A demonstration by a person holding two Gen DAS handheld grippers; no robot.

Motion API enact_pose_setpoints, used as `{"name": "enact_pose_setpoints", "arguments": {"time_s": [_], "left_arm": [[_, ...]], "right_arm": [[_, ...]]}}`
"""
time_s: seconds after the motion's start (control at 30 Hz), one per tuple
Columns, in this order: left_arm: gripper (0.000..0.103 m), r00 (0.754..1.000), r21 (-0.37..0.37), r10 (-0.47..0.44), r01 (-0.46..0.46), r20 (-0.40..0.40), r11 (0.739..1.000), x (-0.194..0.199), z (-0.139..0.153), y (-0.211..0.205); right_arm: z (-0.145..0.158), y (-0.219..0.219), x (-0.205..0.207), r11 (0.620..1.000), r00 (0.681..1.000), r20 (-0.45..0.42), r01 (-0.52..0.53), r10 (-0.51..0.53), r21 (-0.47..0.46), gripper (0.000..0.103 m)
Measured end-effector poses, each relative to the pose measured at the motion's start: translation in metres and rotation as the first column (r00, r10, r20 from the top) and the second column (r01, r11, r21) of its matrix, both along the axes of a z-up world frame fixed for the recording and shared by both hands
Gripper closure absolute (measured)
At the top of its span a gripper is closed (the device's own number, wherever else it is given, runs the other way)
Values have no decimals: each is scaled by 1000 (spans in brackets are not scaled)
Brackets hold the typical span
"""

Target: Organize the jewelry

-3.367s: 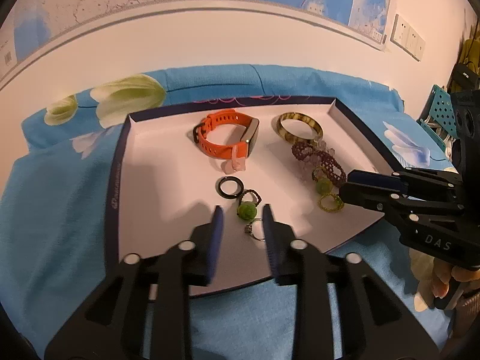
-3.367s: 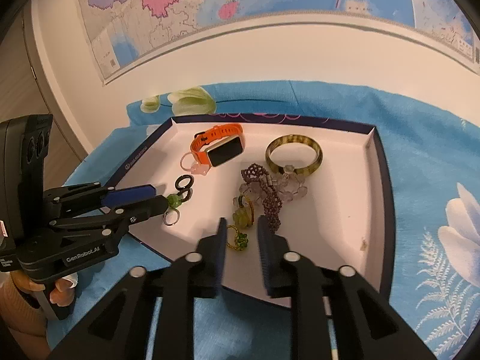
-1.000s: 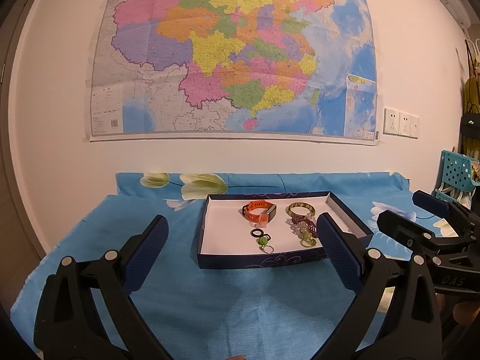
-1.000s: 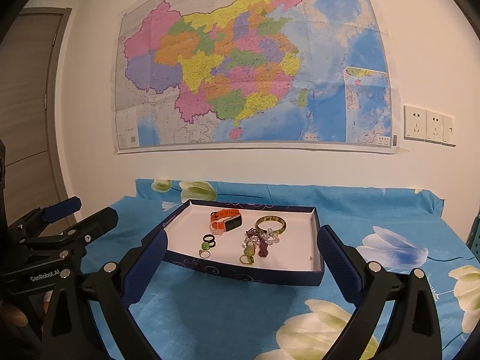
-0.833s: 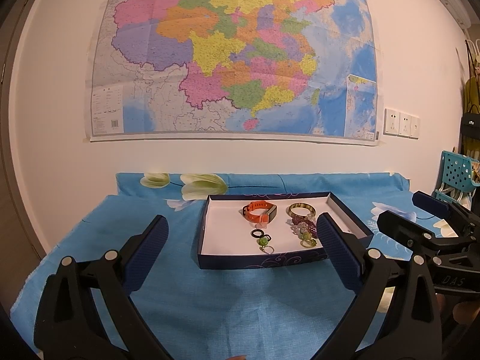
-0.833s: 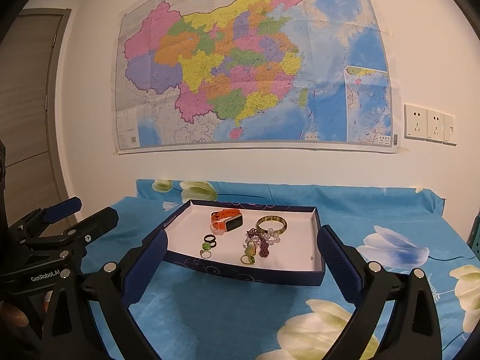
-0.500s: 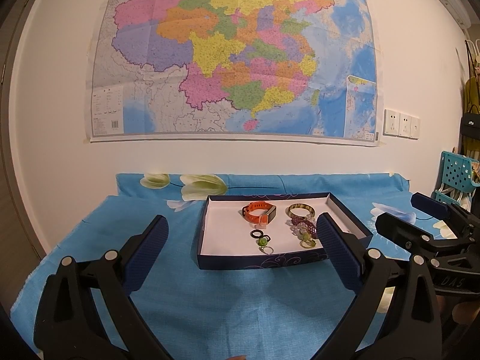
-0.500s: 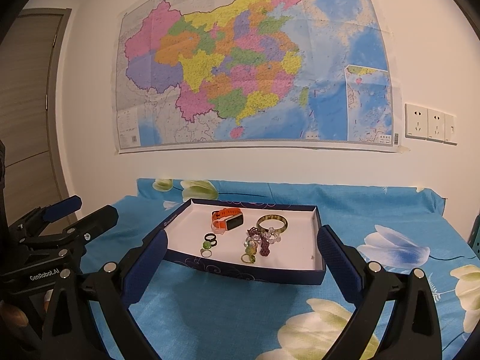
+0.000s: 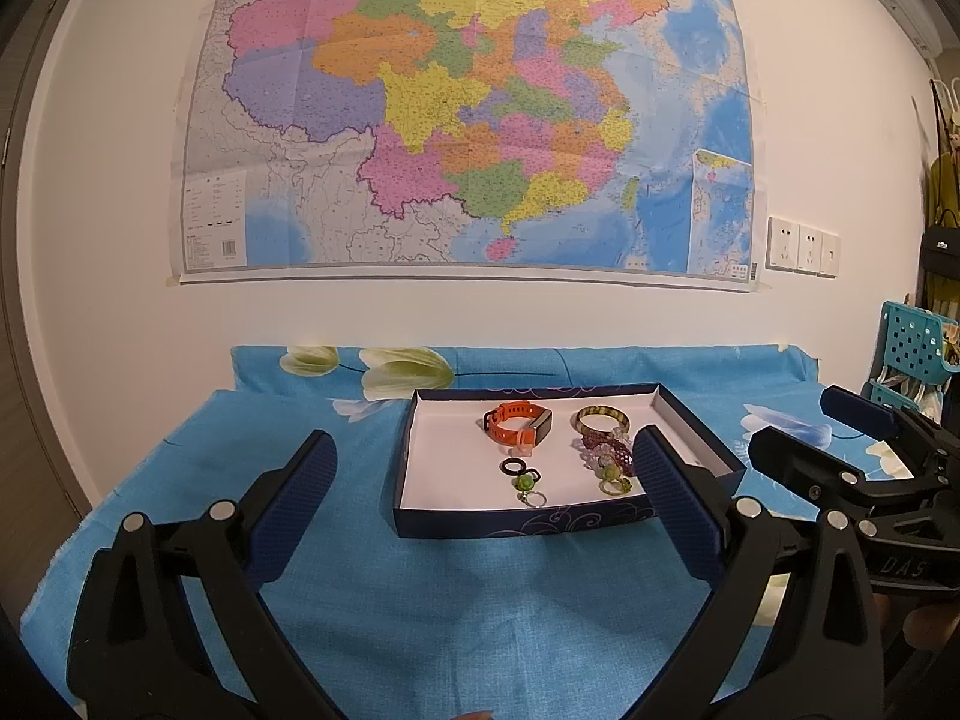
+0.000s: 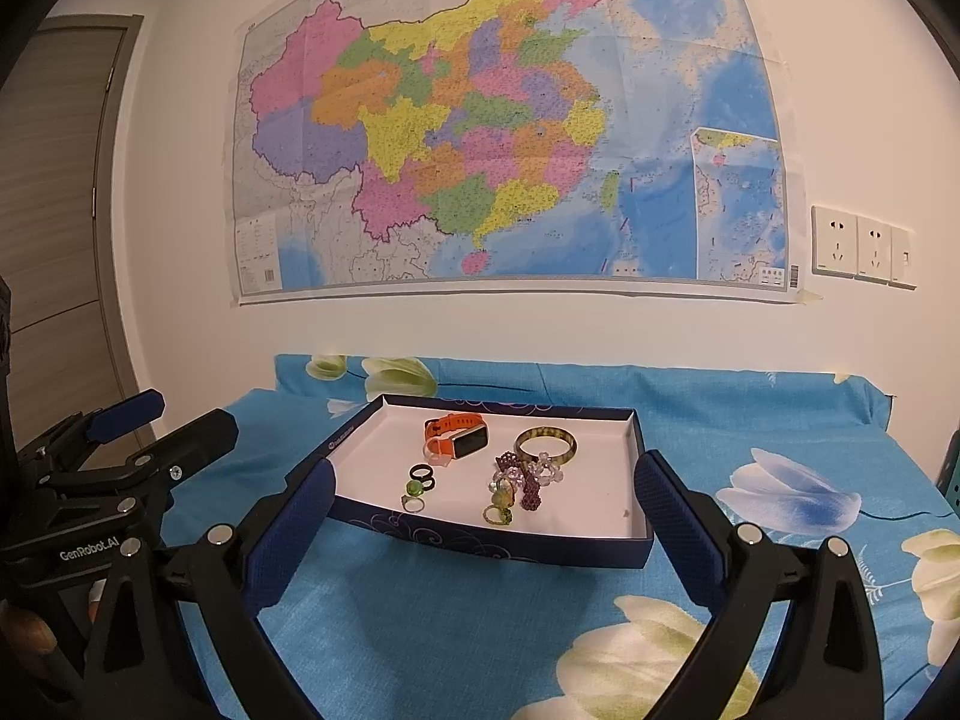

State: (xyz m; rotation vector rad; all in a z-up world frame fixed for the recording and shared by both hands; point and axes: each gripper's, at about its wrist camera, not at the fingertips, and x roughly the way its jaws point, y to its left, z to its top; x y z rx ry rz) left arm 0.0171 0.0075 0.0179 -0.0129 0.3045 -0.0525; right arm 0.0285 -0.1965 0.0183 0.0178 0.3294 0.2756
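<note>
We see both grippers held back from the tray, nothing in either. Left gripper (image 9: pixel 483 507): fingers spread wide, blue pads (image 9: pixel 675 510) framing the tray from lower left and lower right of frame. Right gripper (image 10: pixel 480 531): same, spread wide, empty.

Tray (image 9: pixel 522 525), dark blue w/ white inside, sits center frame on a blue floral cloth (image 9: pixel 336 576). Jewelry all inside it:
- orange watch (image 9: pixel 517 425), upper middle of tray
- green-brown bangle (image 9: pixel 602 419), just right of the watch
- purple beaded bracelet (image 10: pixel 530 487) plus clear beads, below the bangle, touching or overlapping it; we can't tell which
- black ring (image 9: pixel 513 466) below the watch
- green-stone ring (image 9: pixel 527 483) just beside the black one, toward tray's front wall
- yellow-green ring (image 10: pixel 498 515) at the lower end of the bead pile

Bkgd: big colored wall map (image 9: pixel 474 114) in upper half of frame, wall sockets (image 10: pixel 861 247) at right, door (image 10: pixel 54 228) at left edge in right wrist view, teal basket (image 9: pixel 912 345) at right edge in left wrist view.
</note>
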Motion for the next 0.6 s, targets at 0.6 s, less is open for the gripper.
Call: {"name": "enact_pose_setpoints", "arguments": {"time_s": [0.6], "left_arm": [[6,1000,0,-1,1,-3,1000,1,-1,0]], "right_arm": [[-1,1,0,1000,1000,-3,-2,2,5,6]]}}
